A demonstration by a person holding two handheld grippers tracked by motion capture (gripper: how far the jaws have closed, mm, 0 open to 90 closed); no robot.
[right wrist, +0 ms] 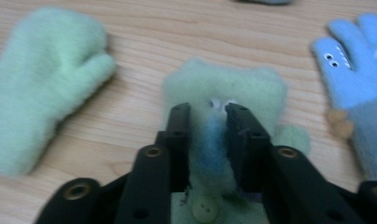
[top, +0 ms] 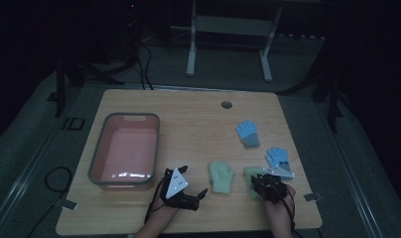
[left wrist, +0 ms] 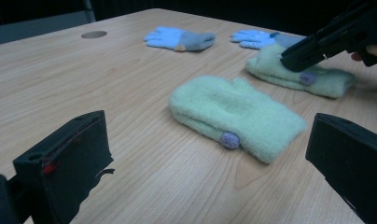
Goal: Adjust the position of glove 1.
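Dim light falls on the wooden table [top: 188, 124], where a pink bin [top: 125, 148] sits at the left and two blue gloves [top: 248, 133] lie far right. Right gripper [right wrist: 207, 109] pinches a fold of the green mitten [right wrist: 224, 88] lying on the tabletop, its jaws narrowly apart. Left gripper [top: 201, 194], jaws spread with nothing between them, rests just beside the other green mitten [left wrist: 235, 114].

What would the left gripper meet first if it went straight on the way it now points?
Probably the nearer green mitten, which lies on the table between and just beyond the open jaws of the left gripper. Past it lies the second green mitten under the right gripper. Depth is uncertain.
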